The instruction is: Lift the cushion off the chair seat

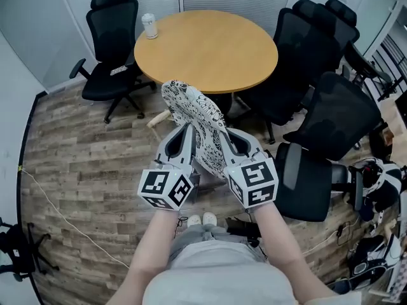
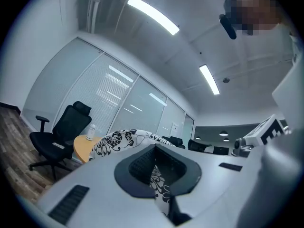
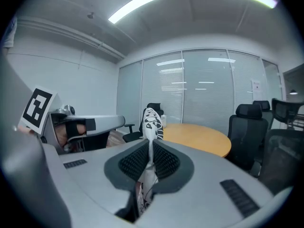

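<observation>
A black-and-white flower-patterned cushion (image 1: 193, 119) hangs in the air in front of me, held up by both grippers. My left gripper (image 1: 184, 135) is shut on its near left edge, and the fabric runs down between the jaws (image 2: 158, 182) while the cushion (image 2: 118, 139) bulges beyond them. On the near right edge my right gripper (image 1: 227, 140) is shut, with the cushion (image 3: 152, 122) standing edge-on between its pads. The chair seat below is hidden by the cushion and grippers; only a pale wooden leg (image 1: 156, 120) shows.
A round wooden table (image 1: 219, 49) stands just beyond the cushion, with a white cup (image 1: 149, 25) on its far left edge. Black office chairs stand at the left (image 1: 112, 49) and crowd the right (image 1: 324, 119). Bags (image 1: 378, 189) and a floor cable (image 1: 63, 221) lie nearby.
</observation>
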The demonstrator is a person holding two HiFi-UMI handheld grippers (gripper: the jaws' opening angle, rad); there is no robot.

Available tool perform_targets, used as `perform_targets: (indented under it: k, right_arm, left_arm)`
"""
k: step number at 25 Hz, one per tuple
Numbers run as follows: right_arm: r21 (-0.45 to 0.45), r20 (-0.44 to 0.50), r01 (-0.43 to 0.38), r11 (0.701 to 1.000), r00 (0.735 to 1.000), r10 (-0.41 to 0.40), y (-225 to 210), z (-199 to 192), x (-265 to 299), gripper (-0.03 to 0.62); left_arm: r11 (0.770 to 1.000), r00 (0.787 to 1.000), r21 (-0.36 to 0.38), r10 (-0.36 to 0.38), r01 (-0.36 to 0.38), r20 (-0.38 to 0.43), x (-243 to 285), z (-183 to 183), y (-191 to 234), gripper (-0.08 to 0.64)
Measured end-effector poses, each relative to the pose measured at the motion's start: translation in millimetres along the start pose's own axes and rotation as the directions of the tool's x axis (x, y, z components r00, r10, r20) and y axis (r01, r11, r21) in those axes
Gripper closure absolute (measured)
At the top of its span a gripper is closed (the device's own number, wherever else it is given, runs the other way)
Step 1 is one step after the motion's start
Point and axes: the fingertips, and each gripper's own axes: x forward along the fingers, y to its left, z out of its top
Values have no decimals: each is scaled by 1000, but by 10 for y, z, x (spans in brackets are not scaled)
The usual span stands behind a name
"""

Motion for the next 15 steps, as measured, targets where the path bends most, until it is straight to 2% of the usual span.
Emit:
perform_targets:
  k: [6,15]
  right_arm:
    - [0,81,22,1000,996,-22,11,313,0,554]
    - [13,165,50,999,985,-51,79,564,-41,554]
  left_arm:
    - [1000,999,6,-9,9,52,31,212,-52,558]
    - [1000,994,13,-19,18,104,-5,418,-53,560]
